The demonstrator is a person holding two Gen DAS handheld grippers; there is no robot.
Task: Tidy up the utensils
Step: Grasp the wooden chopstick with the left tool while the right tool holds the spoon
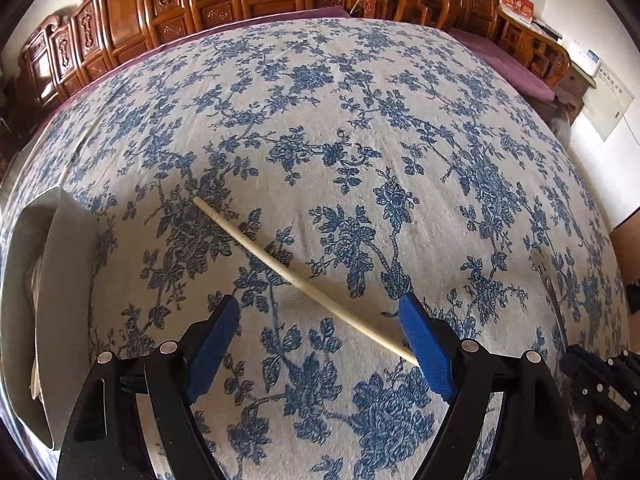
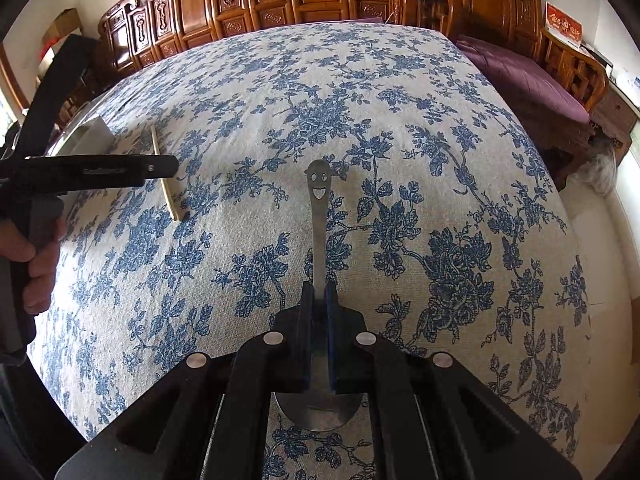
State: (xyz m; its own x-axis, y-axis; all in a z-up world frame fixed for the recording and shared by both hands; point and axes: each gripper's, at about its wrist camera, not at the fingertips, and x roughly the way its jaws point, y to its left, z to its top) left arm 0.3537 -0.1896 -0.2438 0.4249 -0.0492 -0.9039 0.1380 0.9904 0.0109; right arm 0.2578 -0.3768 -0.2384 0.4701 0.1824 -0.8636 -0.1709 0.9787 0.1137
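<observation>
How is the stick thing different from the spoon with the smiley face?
The chopstick is pale, thin and plain; the spoon is shiny grey metal with a smiling face cut into its handle end. The chopstick lies free on the tablecloth between the left gripper's open jaws; the spoon is clamped in the right gripper's shut jaws. Both are long eating utensils.

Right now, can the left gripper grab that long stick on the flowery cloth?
Probably yes: the left gripper is open with the chopstick lying bare between its fingers on the tablecloth, nothing covering it.
</observation>
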